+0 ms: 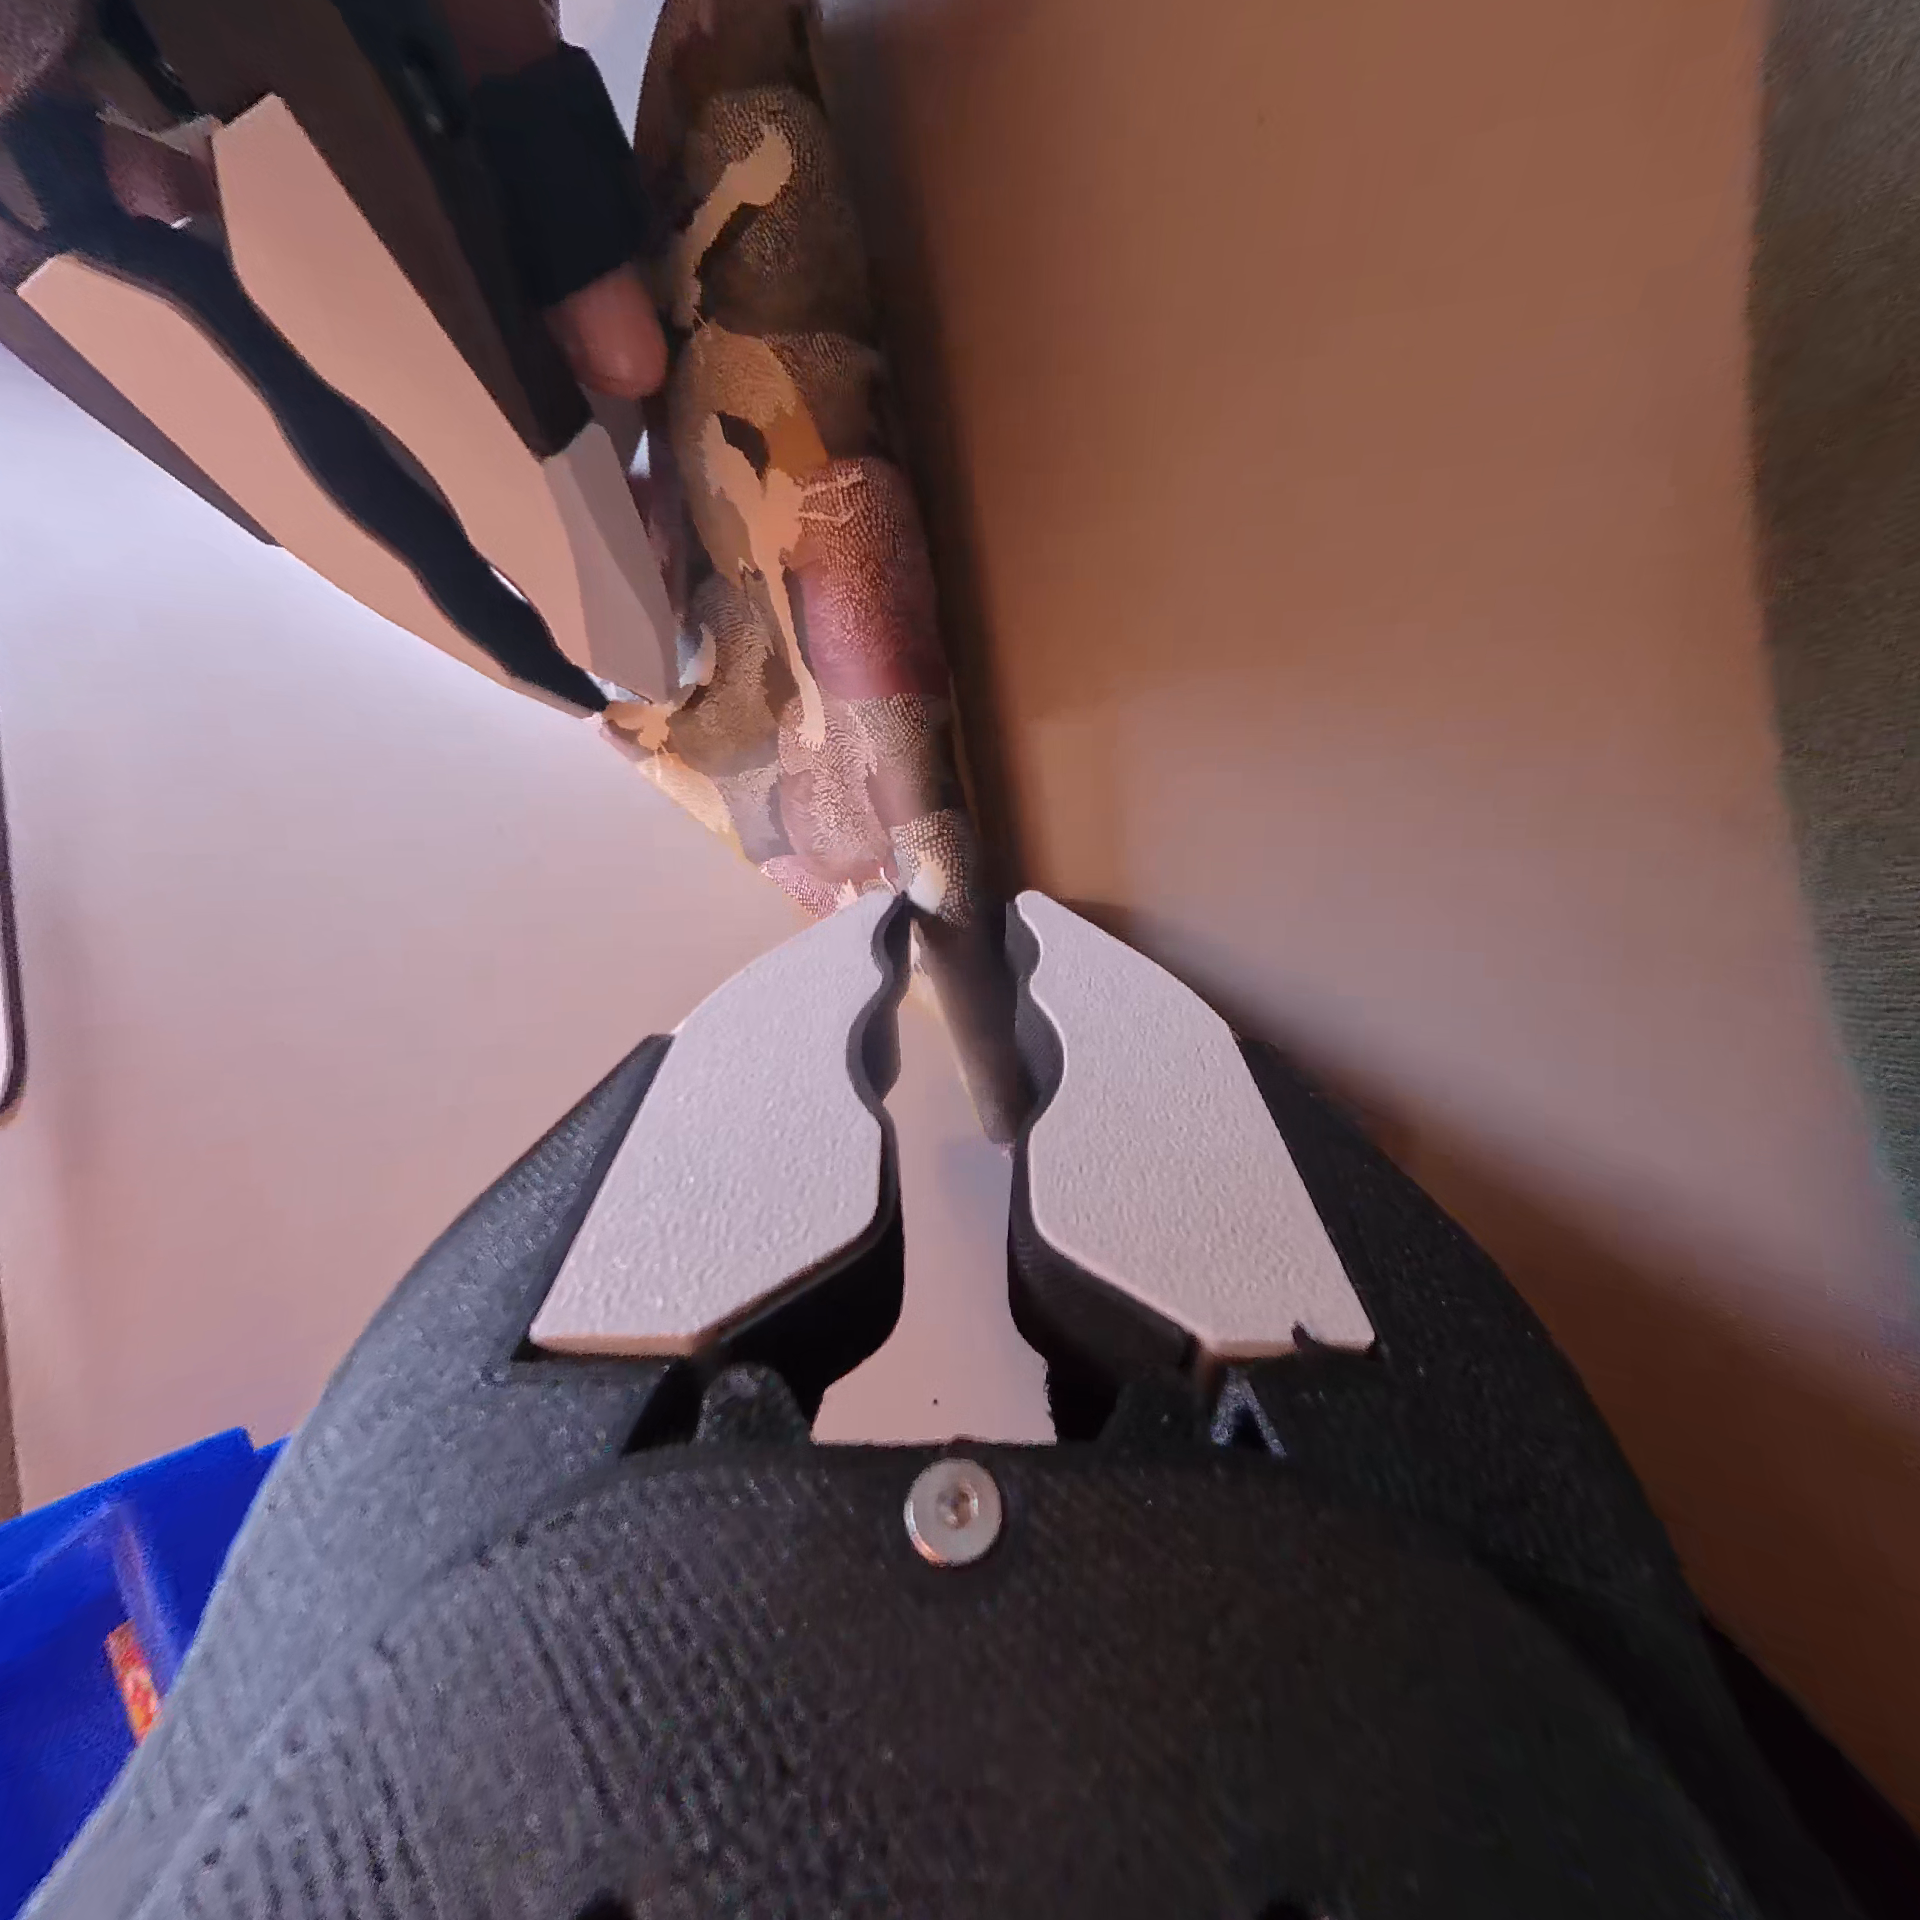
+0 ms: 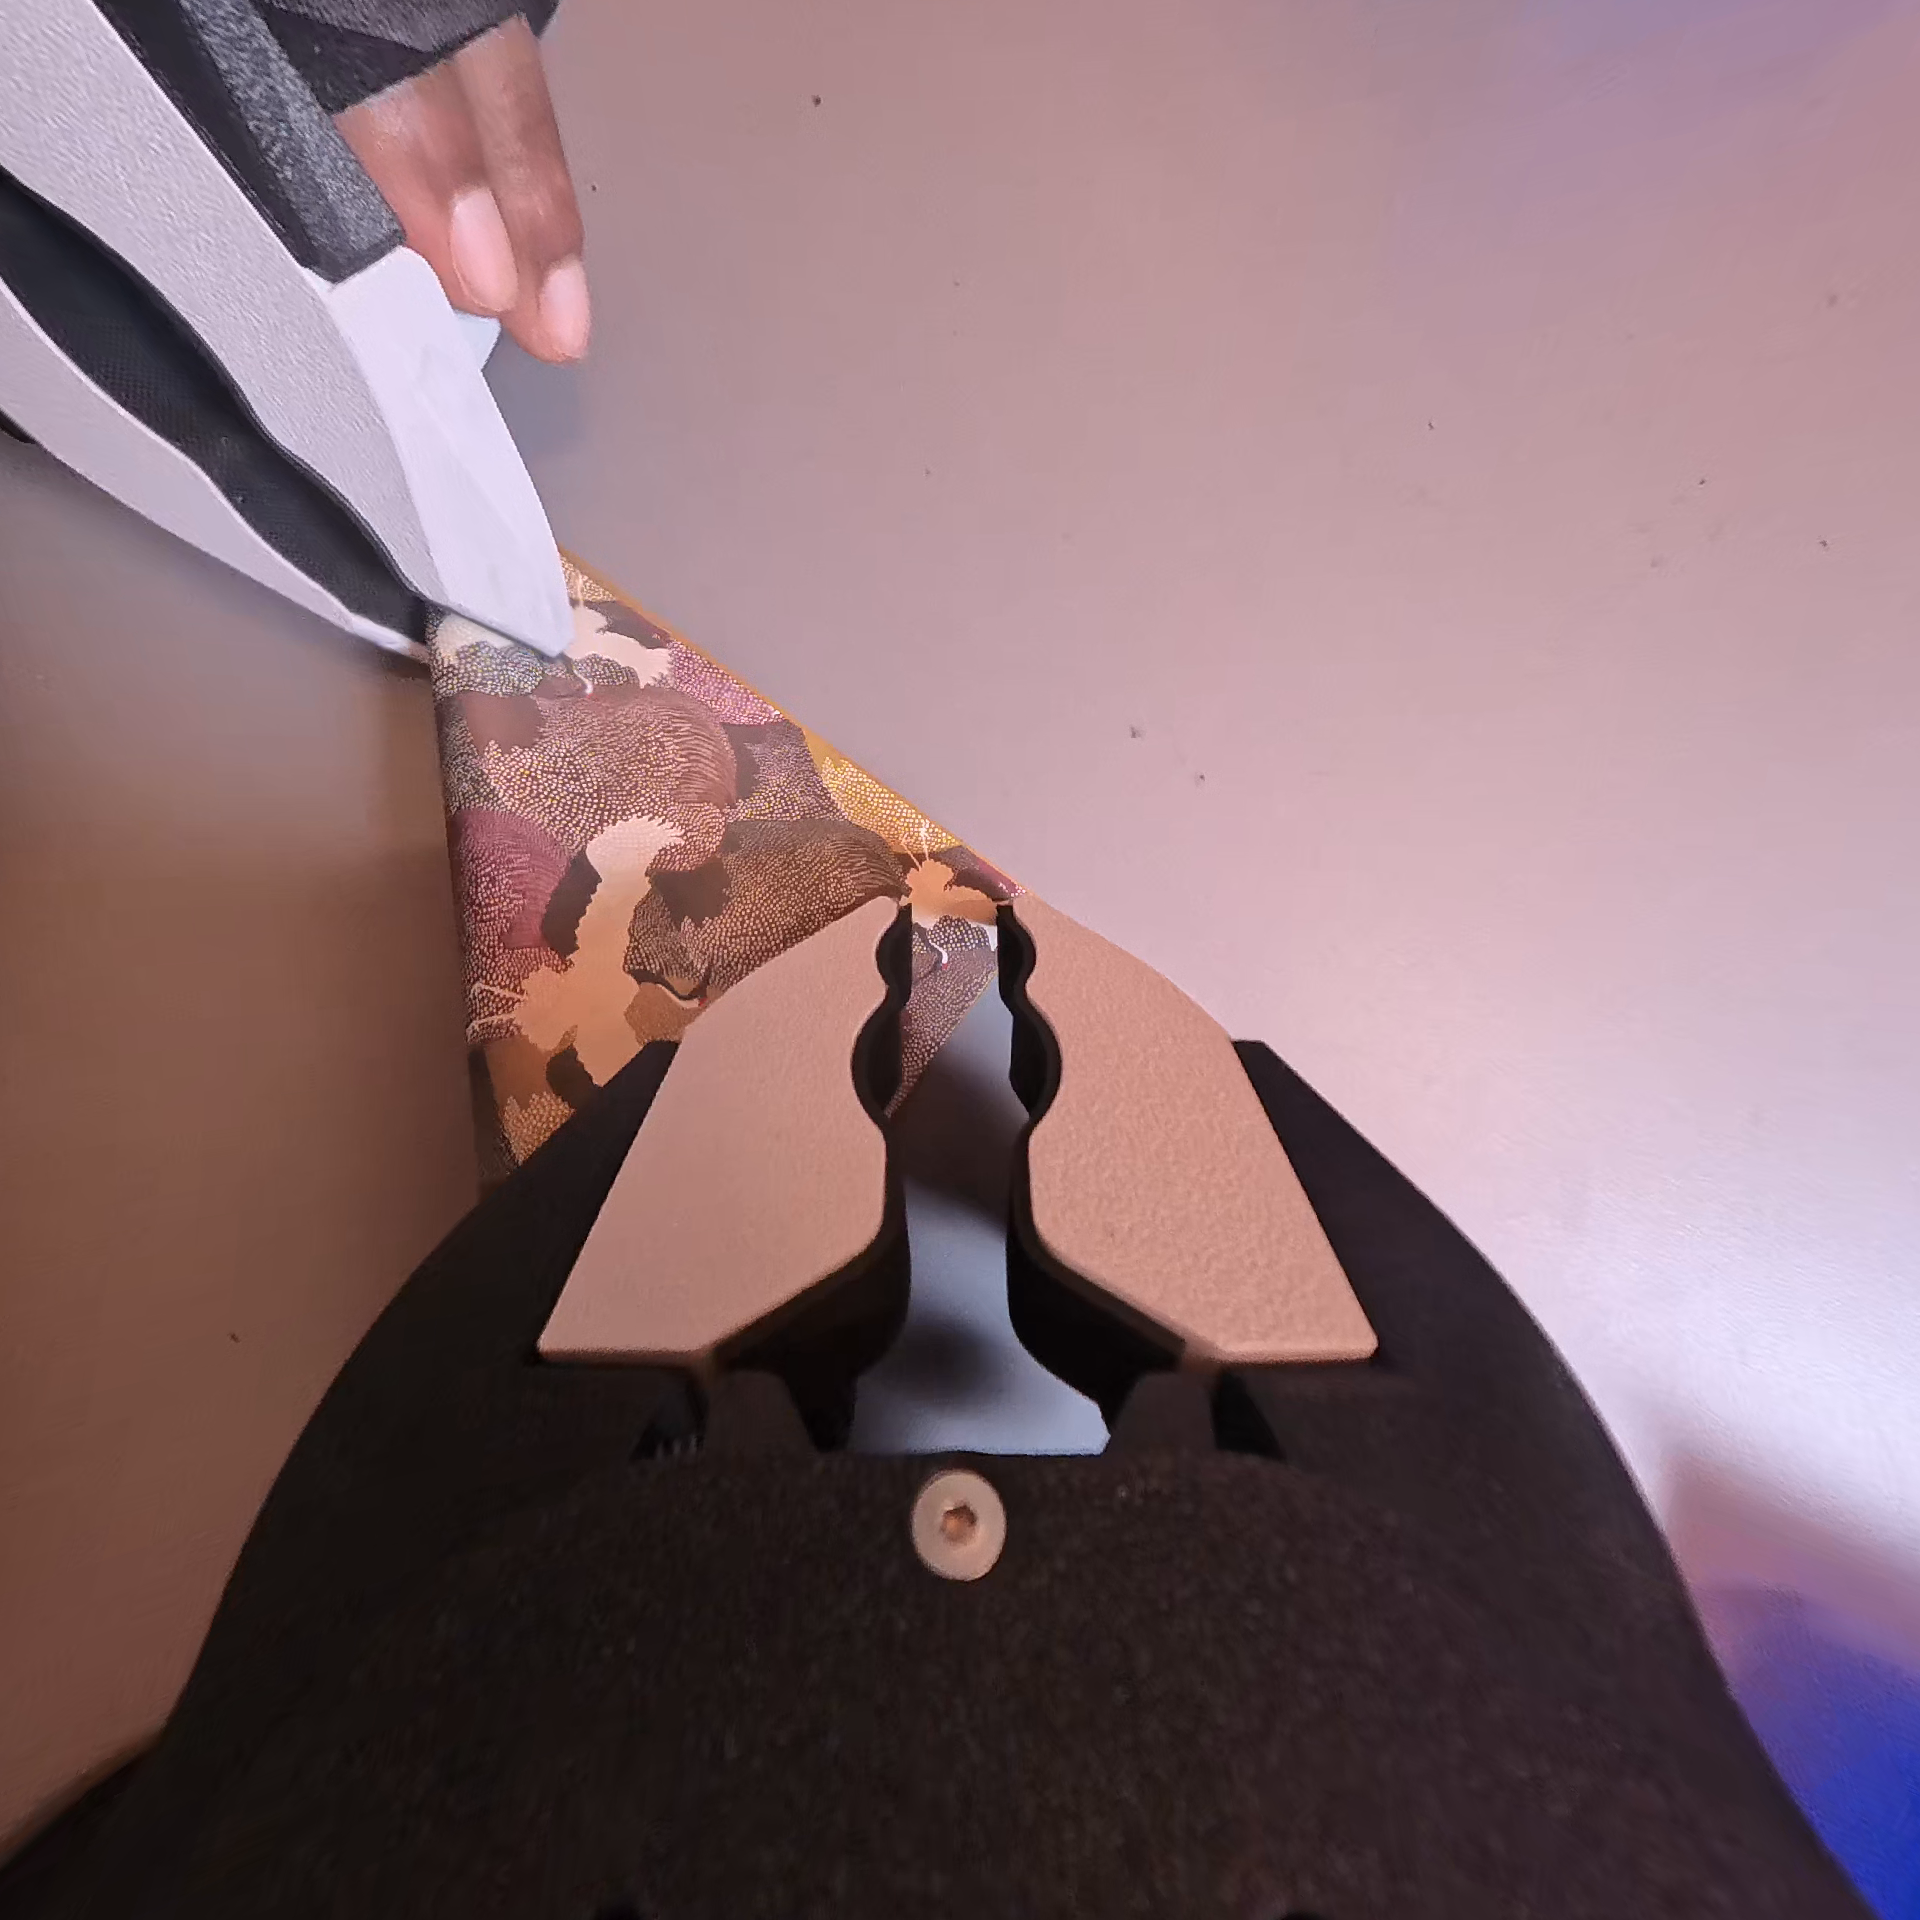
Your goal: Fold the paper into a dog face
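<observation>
The patterned paper (image 1: 831, 644) is lifted off the white table (image 1: 260, 935) and shows almost edge-on in the left wrist view. My left gripper (image 1: 958, 902) has its jaws nearly together, with the paper's near edge between the tips. My right gripper (image 1: 623, 701) pinches the paper's far corner at upper left. In the right wrist view the paper (image 2: 644, 790) runs from my right gripper (image 2: 954, 909), whose narrow jaws hold a corner, up to my left gripper (image 2: 499, 644), closed on the other end. A plain brownish surface borders the patterned side in both views.
A blue bin (image 1: 94, 1621) sits at the lower left of the left wrist view. A person's fingers (image 2: 520, 229) show behind the left gripper. The white table (image 2: 1351, 520) spreads to the right. A dark edge (image 1: 8, 935) runs along the far left. About 9 centimetres separates my left fingertips from my right.
</observation>
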Motion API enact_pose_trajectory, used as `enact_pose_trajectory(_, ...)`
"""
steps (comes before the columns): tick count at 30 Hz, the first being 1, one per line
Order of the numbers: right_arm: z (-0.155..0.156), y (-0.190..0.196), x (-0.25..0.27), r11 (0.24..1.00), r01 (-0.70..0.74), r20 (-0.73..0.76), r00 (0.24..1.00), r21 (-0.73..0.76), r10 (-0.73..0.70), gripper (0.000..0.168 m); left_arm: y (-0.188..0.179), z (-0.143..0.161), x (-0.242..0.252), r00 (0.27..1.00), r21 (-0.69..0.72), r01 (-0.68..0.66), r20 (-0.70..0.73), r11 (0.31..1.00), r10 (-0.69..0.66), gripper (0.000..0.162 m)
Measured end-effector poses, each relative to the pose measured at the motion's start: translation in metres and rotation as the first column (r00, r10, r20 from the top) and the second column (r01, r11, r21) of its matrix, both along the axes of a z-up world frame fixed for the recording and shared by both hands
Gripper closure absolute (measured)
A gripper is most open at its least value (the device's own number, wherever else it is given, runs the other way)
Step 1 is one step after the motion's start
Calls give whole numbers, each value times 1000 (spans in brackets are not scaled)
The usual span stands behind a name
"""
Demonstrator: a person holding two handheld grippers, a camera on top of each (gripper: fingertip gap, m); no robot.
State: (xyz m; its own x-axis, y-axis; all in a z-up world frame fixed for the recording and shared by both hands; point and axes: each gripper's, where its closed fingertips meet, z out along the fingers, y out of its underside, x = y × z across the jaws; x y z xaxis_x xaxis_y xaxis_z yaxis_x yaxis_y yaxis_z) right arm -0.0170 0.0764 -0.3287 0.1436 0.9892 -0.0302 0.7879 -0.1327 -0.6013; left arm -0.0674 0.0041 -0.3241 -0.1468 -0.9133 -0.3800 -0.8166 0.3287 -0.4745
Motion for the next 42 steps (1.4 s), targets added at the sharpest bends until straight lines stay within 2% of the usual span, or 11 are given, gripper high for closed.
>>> enact_pose_trajectory(10, 0, 0, 0, 1000, 2, 1, 1000, 8, -2, 153, 6, 2, -24, 996, 191, -69, -41, 979, 78, 146)
enact_pose_trajectory(16, 0, 0, 0, 1000, 3, 4, 1000, 9, -3, 153, 8, 3, -42, 991, 261, -110, -44, 959, 126, 149)
enact_pose_trajectory(25, 0, 1, -1, 1000, 4, 4, 1000, 7, -4, 153, 9, 11, -47, 992, 409, -93, -37, 908, 118, 158)
enact_pose_trajectory(31, 0, 0, 0, 1000, 5, 3, 1000, 7, -5, 153, 10, 10, -48, 991, 432, -96, -42, 897, 127, 162)
enact_pose_trajectory(39, 0, 1, 0, 1000, 8, 7, 1000, 3, -8, 154, 15, 18, -50, 986, 459, -164, 56, 873, 156, 162)
enact_pose_trajectory(40, 0, 0, 0, 1000, 8, 8, 1000, 2, -8, 154, 15, 20, -50, 985, 463, -170, 64, 870, 158, 159)
enact_pose_trajectory(42, 0, 0, 0, 1000, 9, 8, 1000, 2, -9, 154, 18, 23, -53, 979, 468, -201, 81, 860, 185, 142)
